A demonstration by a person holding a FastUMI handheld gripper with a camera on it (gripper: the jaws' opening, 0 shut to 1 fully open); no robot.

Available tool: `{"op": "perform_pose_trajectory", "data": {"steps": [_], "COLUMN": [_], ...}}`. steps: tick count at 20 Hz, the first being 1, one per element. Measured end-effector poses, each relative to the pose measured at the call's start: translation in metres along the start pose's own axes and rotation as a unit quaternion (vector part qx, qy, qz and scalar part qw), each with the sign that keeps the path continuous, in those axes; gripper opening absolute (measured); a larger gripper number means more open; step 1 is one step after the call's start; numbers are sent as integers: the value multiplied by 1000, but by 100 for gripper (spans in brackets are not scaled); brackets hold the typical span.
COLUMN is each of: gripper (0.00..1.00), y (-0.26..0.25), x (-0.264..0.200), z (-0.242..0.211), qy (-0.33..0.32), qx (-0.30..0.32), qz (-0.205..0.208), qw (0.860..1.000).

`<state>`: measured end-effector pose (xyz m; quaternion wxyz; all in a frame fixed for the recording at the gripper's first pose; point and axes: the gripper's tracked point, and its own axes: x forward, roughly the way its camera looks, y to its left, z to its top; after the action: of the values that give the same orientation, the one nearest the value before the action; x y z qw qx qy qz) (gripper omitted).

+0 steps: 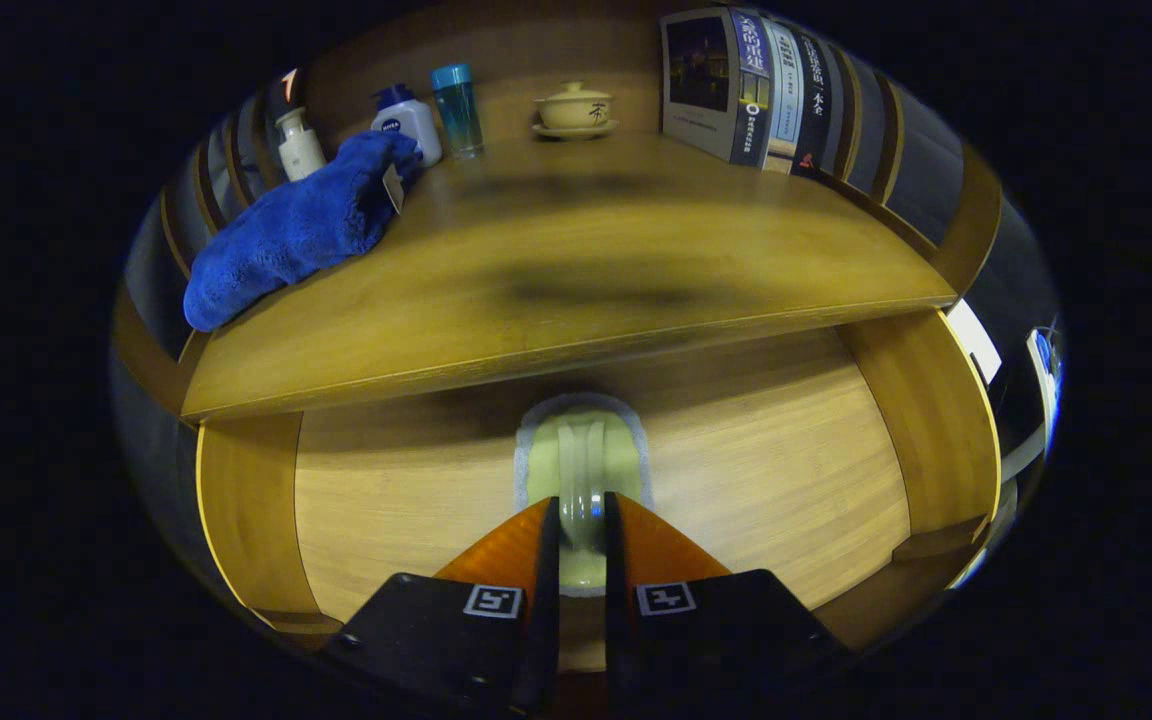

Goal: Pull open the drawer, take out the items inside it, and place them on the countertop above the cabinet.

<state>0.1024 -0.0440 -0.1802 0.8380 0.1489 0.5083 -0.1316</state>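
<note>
Gripper: my gripper [581,520] is nearly closed, its two fingers clamped on the raised middle ridge of a pale green object, one finger pressing each side.
Held item: the pale green object [584,455] with a light grey rim lies between my fingers and runs just ahead of them; I cannot tell what it is.
Drawer: the drawer [766,470] is pulled open under me, its wooden floor spread to both sides of my fingers and its side walls rising left and right.
Worktop: the worktop [576,270] juts out beyond my fingers, its front edge hanging over the back of the drawer.
Cloth: a blue fluffy cloth [296,230] lies on the worktop, far ahead and to my left.
Bottles: behind the cloth stand a white pump bottle [298,145], a white bottle with a blue cap [408,122] and a blue tinted tumbler [457,108].
Cup: a beige lidded cup on a saucer [574,108] sits at the back, straight ahead.
Books: a row of books [756,90] stands upright at the back, to my right.
</note>
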Motion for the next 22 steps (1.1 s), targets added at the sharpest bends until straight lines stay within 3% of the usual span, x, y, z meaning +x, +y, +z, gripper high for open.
{"op": "perform_pose_trajectory", "data": {"steps": [2,9,16,22], "gripper": [22,22,22,22], "y": [-1,-5,-10,-2], "x": [0,-23,-94,-165], "z": [0,-5,7,61], "qy": [-5,-20,-89,-182], "qx": [-11,-30,-18,-11], "qz": [-6,-20,-25,-9], "qw": [1000,999,996,983]}}
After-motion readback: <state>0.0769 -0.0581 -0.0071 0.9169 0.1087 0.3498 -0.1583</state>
